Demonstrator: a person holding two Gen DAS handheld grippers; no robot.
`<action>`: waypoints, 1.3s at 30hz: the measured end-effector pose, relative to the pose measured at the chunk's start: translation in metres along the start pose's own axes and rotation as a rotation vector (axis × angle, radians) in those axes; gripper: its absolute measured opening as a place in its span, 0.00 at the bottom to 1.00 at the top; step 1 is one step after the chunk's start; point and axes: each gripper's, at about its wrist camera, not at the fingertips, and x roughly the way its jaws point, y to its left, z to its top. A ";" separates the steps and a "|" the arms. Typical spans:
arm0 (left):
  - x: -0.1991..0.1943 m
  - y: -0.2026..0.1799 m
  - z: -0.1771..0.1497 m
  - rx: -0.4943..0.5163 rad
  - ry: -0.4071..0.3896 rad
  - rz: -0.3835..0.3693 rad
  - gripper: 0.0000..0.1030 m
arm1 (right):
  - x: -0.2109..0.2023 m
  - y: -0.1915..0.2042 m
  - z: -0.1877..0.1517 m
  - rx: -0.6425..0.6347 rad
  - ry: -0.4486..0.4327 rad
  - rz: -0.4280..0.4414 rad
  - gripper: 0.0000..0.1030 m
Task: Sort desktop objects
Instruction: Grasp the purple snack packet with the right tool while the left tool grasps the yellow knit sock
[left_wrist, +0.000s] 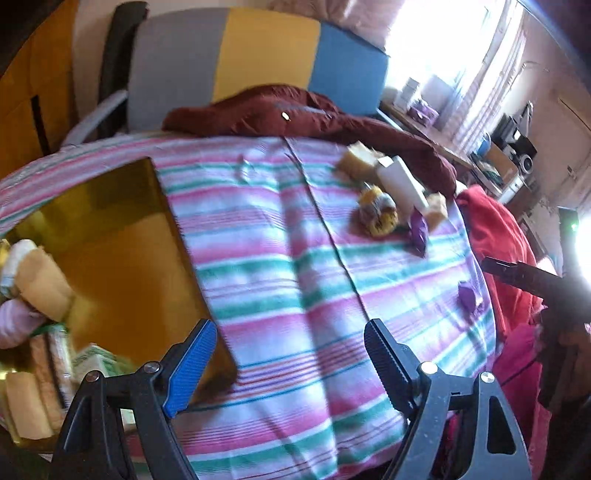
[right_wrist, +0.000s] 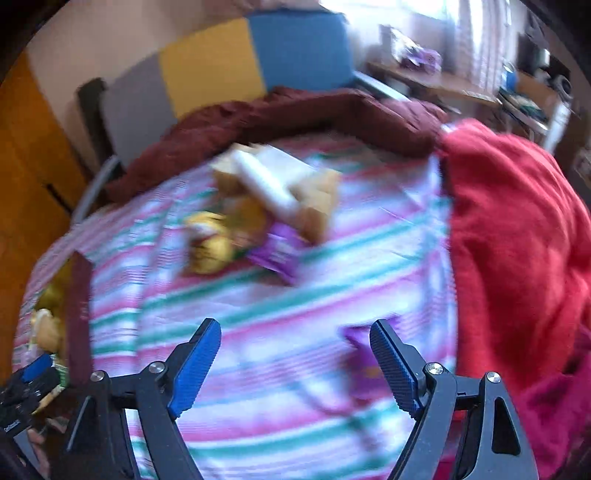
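Note:
My left gripper (left_wrist: 290, 328) is open over a striped cloth (left_wrist: 280, 266), with nothing between its fingers. Its left finger hangs over the corner of a golden-brown box (left_wrist: 122, 266) that holds several packets. At the far right lies a pile: yellow sponge blocks (left_wrist: 360, 158), a white bottle (left_wrist: 400, 182), a yellow packet (left_wrist: 378, 210) and a purple sachet (left_wrist: 419, 229). A second purple sachet (left_wrist: 467, 295) lies alone nearer the cloth's right edge. My right gripper (right_wrist: 295, 328) is open above the cloth; that purple sachet (right_wrist: 356, 339) shows blurred just beside its right finger.
A dark red garment (left_wrist: 295, 114) lies along the far edge of the cloth and a bright red one (right_wrist: 517, 240) covers the right side. Behind stands a grey, yellow and blue padded panel (left_wrist: 258, 55). A cluttered desk (left_wrist: 491, 158) is at the far right.

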 end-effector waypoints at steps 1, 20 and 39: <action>0.003 -0.003 0.000 0.002 0.010 -0.012 0.81 | 0.004 -0.010 0.000 0.018 0.022 -0.015 0.81; 0.064 -0.046 0.027 -0.019 0.154 -0.097 0.80 | 0.065 -0.061 -0.019 0.178 0.189 -0.125 0.62; 0.122 -0.093 0.105 0.042 0.106 -0.069 0.72 | 0.061 -0.055 -0.023 0.140 0.168 -0.116 0.65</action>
